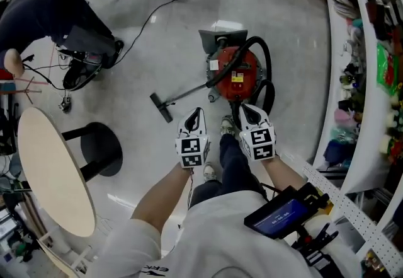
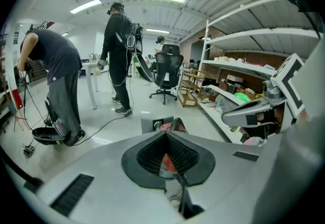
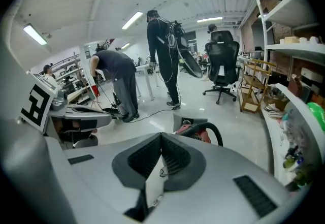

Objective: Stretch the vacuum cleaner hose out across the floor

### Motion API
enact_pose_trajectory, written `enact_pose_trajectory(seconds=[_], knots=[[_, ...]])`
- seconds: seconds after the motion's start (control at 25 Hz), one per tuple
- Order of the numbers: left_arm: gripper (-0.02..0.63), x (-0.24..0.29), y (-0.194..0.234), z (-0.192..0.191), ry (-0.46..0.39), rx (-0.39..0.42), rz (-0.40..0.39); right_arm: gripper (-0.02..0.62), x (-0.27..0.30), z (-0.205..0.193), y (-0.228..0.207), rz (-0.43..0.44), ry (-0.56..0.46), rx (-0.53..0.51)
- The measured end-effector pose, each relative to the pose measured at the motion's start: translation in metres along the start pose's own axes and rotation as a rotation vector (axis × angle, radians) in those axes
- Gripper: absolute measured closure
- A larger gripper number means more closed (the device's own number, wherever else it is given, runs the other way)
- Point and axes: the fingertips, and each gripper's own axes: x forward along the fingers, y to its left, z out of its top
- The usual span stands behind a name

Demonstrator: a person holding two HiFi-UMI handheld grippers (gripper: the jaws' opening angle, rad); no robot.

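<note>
The round red plastic vacuum cleaner (image 1: 236, 72) bears a yellow label and a black flexible hose (image 1: 258, 40). Black-and-white square markers pattern the white left gripper (image 1: 196, 113) and right gripper (image 1: 244, 108). The glossy floor (image 1: 157, 31) is pale grey.

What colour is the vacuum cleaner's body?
Red vacuum cleaner body, clearest in the head view.

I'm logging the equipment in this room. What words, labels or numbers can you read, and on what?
Yellow label on the vacuum cleaner: too small to read.
Blue screen by the right arm: print blurred.
Cubes on the left tool and right tool: square markers, no words.
Shirt hem: upside-down letters, cut off and unclear.
</note>
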Motion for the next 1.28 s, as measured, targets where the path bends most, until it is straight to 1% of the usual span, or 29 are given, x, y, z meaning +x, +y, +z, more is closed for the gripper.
enact_pose_trajectory(seconds=[0.16, 0.32, 0.44, 0.56, 0.72, 0.92, 1.0, 1.08, 1.2, 1.28], knots=[[0.604, 0.050, 0.008, -0.017, 0.041, 0.009, -0.015, 0.594, 0.048, -0.014, -0.019, 0.015, 0.043, -0.006], [0.604, 0.094, 0.014, -0.035, 0.080, 0.009, -0.028, 0.594, 0.089, -0.027, -0.028, 0.052, 0.078, -0.006], [0.604, 0.126, 0.019, -0.051, 0.100, 0.010, -0.042, 0.594, 0.118, -0.038, -0.035, 0.082, 0.086, 0.026], [0.603, 0.156, 0.028, -0.067, 0.120, 0.046, -0.047, 0.594, 0.148, -0.049, -0.043, 0.103, 0.095, 0.079], [0.603, 0.190, 0.039, -0.094, 0.163, 0.117, -0.076, 0.594, 0.186, -0.064, -0.047, 0.127, 0.113, 0.115], [0.595, 0.211, 0.044, -0.129, 0.216, 0.177, -0.106, 0.594, 0.216, -0.079, -0.042, 0.176, 0.137, 0.159], [0.578, 0.217, 0.044, -0.140, 0.230, 0.209, -0.126, 0.591, 0.226, -0.082, -0.042, 0.187, 0.137, 0.172], [0.546, 0.223, 0.044, -0.152, 0.240, 0.243, -0.146, 0.560, 0.234, -0.085, -0.040, 0.204, 0.133, 0.195], [0.489, 0.229, 0.048, -0.166, 0.246, 0.287, -0.158, 0.485, 0.242, -0.087, -0.034, 0.246, 0.125, 0.256], [0.451, 0.235, 0.052, -0.175, 0.254, 0.315, -0.165, 0.451, 0.247, -0.088, -0.030, 0.270, 0.120, 0.298]])
